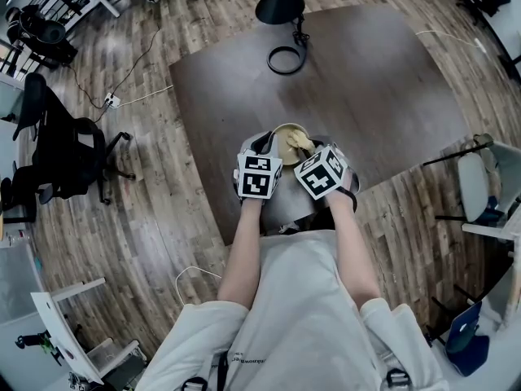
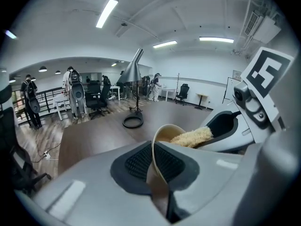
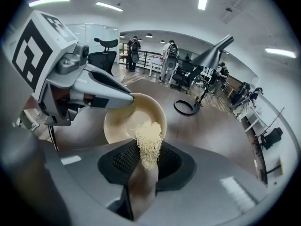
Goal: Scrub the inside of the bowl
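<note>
While left gripper [image 2: 159, 166] fingers clamp the bowl [image 2: 165, 132] rim, right gripper [image 3: 146, 166] fingers pinching fibrous scrubber [image 3: 149, 138], inside bowl

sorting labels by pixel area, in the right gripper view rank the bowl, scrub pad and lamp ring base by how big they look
1. bowl
2. scrub pad
3. lamp ring base, though it is farthest from the camera, so its real size is unsure.

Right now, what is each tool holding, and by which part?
The left tool clamps the beige bowl by its rim; the right tool clamps the fibrous scrubber by its near end, tip inside the bowl.
</note>
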Motion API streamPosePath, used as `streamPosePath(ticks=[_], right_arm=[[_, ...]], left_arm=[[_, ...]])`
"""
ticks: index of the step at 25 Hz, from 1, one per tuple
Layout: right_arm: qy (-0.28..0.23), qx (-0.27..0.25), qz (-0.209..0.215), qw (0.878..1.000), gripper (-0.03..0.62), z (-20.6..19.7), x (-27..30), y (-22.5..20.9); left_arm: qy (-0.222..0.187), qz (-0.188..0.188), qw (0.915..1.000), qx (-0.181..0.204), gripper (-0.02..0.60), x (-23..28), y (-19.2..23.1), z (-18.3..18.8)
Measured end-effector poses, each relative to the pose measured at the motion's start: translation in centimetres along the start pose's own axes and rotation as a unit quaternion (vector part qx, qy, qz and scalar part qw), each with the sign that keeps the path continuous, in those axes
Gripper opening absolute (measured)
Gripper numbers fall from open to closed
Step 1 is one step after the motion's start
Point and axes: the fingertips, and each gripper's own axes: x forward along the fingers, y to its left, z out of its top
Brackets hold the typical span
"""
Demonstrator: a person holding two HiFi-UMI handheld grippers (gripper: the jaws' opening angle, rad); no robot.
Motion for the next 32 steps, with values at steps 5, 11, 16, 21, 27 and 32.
streamPosePath(ticks=[5,11,16,21,27,32], right_arm=[[0.011,-0.007,0.048,0.999,0.114,-0.2,0.0,1.7],[-0.005,-0.003,0.086,0.996,0.114,0.6,0.0,3.2],[-0.024,0.017,0.106,0.994,0.114,1.4,-0.1,3.6],[-0.058,0.045,0.104,0.992,0.113,1.9,0.0,3.0],[-0.080,0.068,0.065,0.992,0.113,2.2,-0.7,1.0],[-0.096,0.086,0.053,0.990,0.114,2.2,-2.0,-0.4]], left_arm=[[-0.004,0.009,0.9999,-0.007,0.020,-0.2,0.5,0.0],[-0.008,0.013,0.9998,-0.014,0.020,-0.3,0.6,0.2],[-0.008,0.006,0.9999,-0.013,0.018,0.1,0.2,0.1],[-0.004,-0.006,0.9999,-0.010,0.017,0.4,-0.8,-0.2],[-0.004,-0.017,0.9998,0.008,0.017,0.4,-1.6,0.0],[-0.006,0.004,0.9998,0.018,0.017,0.6,-0.7,-0.4]])
